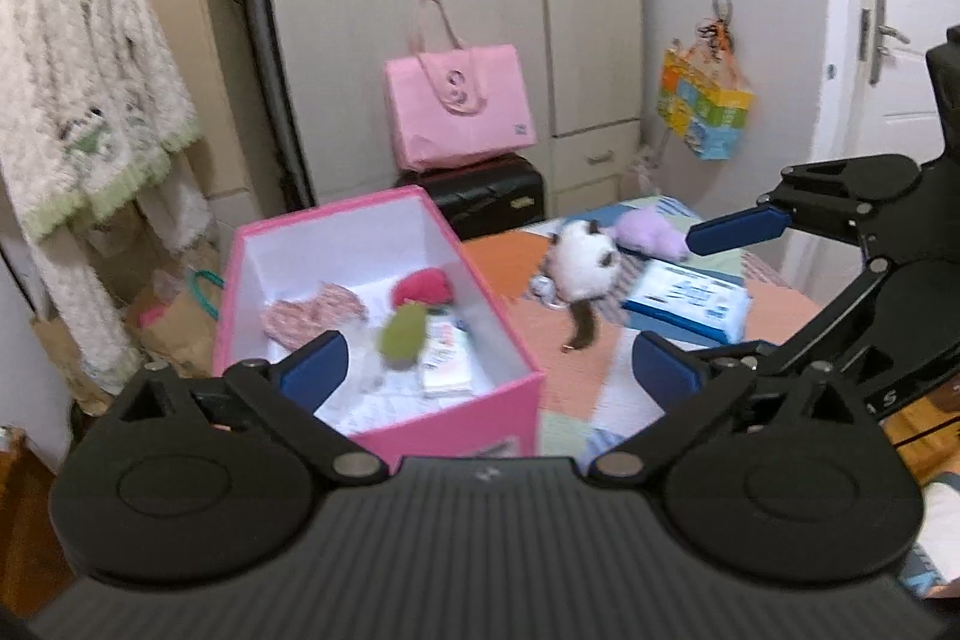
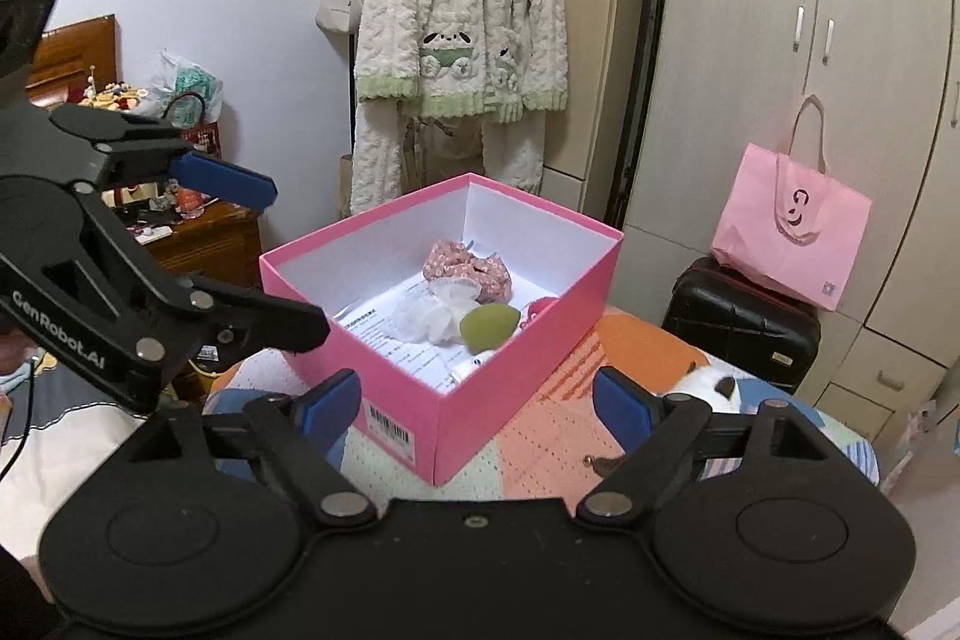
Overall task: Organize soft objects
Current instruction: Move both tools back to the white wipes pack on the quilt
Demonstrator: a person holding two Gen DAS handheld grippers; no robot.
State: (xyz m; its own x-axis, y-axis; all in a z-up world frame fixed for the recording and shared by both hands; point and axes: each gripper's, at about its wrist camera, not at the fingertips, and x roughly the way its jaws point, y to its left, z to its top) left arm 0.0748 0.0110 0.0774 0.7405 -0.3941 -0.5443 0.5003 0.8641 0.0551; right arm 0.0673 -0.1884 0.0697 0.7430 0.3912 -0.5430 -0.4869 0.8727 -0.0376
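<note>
An open pink box (image 1: 384, 211) stands on the patchwork blanket (image 1: 576, 376). Inside lie a green soft ball (image 1: 403, 334), a red soft thing (image 1: 423, 285), a floral pink cloth (image 1: 312, 313) and a white mesh puff (image 2: 429, 316). My left gripper (image 1: 489, 370) hangs open over the box's near corner, nothing between its fingers. My right gripper (image 2: 477, 400) is open too, in front of the box's near wall (image 2: 480, 418). Right of the box lie a white-and-dark plush cat (image 1: 582, 259), a purple plush (image 1: 651, 232) and a blue-white wipes pack (image 1: 687, 301).
A pink tote bag (image 1: 459, 103) rests on a black suitcase (image 1: 492, 196) against the wardrobe beyond the bed. A fluffy white-and-green robe (image 2: 456, 10) hangs behind the box. A cluttered wooden bedside table (image 2: 198, 232) stands at the left, and a colourful bag (image 1: 702, 106) hangs near the door.
</note>
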